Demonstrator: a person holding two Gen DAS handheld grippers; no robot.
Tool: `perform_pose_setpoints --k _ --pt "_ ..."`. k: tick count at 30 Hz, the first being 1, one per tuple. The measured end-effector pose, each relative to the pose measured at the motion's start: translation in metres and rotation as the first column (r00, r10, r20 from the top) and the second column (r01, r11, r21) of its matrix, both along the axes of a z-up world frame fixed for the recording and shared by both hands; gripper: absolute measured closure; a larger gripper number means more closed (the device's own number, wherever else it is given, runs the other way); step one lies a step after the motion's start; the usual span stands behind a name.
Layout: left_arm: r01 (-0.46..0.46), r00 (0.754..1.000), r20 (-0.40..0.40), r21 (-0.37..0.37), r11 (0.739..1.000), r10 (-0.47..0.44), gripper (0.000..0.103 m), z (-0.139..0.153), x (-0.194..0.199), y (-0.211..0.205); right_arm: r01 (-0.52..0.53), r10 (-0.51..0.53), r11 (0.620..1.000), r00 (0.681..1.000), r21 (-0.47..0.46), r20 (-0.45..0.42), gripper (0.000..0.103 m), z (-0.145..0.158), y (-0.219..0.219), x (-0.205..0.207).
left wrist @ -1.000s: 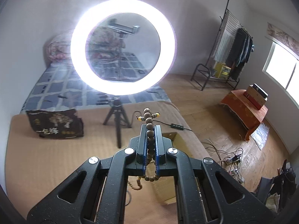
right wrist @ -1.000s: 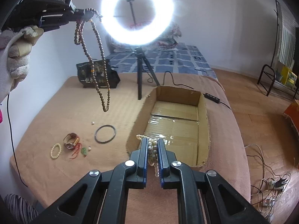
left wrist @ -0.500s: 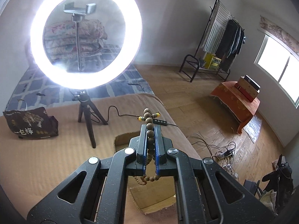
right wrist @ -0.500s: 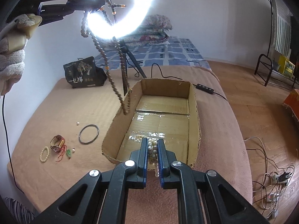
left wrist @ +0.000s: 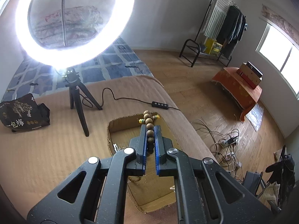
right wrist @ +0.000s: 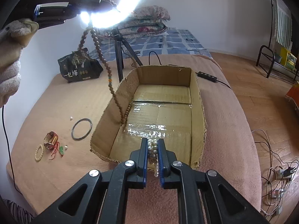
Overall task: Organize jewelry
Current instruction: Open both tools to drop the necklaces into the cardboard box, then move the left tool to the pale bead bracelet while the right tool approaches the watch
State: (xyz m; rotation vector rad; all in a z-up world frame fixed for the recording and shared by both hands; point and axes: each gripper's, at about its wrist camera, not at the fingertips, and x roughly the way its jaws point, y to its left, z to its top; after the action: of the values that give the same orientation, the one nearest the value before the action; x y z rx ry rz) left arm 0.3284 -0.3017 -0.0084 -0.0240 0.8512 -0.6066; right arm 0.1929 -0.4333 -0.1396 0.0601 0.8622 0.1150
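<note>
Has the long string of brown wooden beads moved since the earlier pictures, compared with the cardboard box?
Yes. The wooden beads have moved right and down: their lower end now hangs inside the cardboard box, no longer beside it.

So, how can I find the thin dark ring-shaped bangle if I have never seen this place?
Find the open brown cardboard box on the tan bedcover. Left of its near corner, loose jewelry lies on the cover; the thin dark ring-shaped bangle is the piece closest to the box. It alone is a plain, beadless hoop, larger than the cream bead bracelet.
</note>
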Motion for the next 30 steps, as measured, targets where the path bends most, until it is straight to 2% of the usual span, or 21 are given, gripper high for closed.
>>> perform_pose_setpoints --k 2,3,4,5,6,20,30 --pt "0.001 1.000 -0.001 0.009 1.000 -0.001 0.095 -0.002 -0.001 -0.001 0.001 -0.001 1.000 1.000 0.000 -0.002 0.083 -0.001 -0.001 0.000" --pt "0.001 1.000 0.003 0.013 1.000 -0.001 0.085 -0.002 -0.002 -0.001 0.005 -0.005 1.000 1.000 -0.002 0.001 0.071 0.000 -0.001 0.000" --pt "0.001 1.000 0.006 0.017 1.000 -0.001 0.079 -0.002 -0.002 -0.002 0.011 -0.010 1.000 1.000 -0.007 0.007 0.066 0.000 -0.001 -0.001" --pt "-0.001 1.000 0.009 0.020 1.000 0.000 0.065 -0.002 -0.003 -0.001 0.012 -0.012 1.000 1.000 -0.010 0.010 0.066 0.001 -0.001 -0.001" --pt "-0.003 1.000 0.010 0.020 1.000 0.003 0.060 -0.002 -0.004 -0.001 0.013 -0.013 1.000 1.000 -0.011 0.009 0.065 0.001 -0.001 -0.002" --pt "-0.020 0.999 0.036 0.041 0.999 0.018 0.060 0.003 -0.021 0.028 0.035 -0.034 0.999 0.999 -0.027 0.034 0.051 0.017 0.006 -0.019" --pt "-0.088 0.990 0.116 0.065 0.994 0.080 0.060 0.024 -0.046 0.088 0.033 -0.029 0.999 0.995 -0.038 0.096 0.028 0.048 0.023 -0.039"
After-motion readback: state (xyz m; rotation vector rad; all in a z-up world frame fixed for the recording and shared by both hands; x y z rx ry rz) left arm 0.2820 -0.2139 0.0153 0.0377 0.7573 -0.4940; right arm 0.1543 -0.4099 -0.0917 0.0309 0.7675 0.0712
